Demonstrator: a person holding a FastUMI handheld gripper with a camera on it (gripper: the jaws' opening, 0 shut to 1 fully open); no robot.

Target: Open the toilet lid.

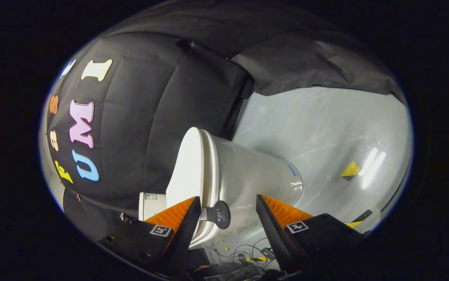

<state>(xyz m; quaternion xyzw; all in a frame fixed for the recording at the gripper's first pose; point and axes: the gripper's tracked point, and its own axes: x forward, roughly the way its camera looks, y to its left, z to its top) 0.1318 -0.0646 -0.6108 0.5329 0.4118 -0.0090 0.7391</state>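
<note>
Now the gripper [228, 208] gapes — its fingers flank the "THIS LIFE" tab [218, 214] on the toilet lid [187, 168].

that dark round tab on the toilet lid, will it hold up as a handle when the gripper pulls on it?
The tab looks thin and flat, so it may flex. It probably sticks on by its narrow end, so a hard tug might peel it off the toilet lid. The lid looks glossy, rigid and hinged, so it should swing rather than bend. The gripper is open, with the tab between its fingers.

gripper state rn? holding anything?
Gripper: open, holding nothing. The dark round lift tab on the toilet lid sits between the fingers, near one of them; neither finger visibly presses on it.
</note>
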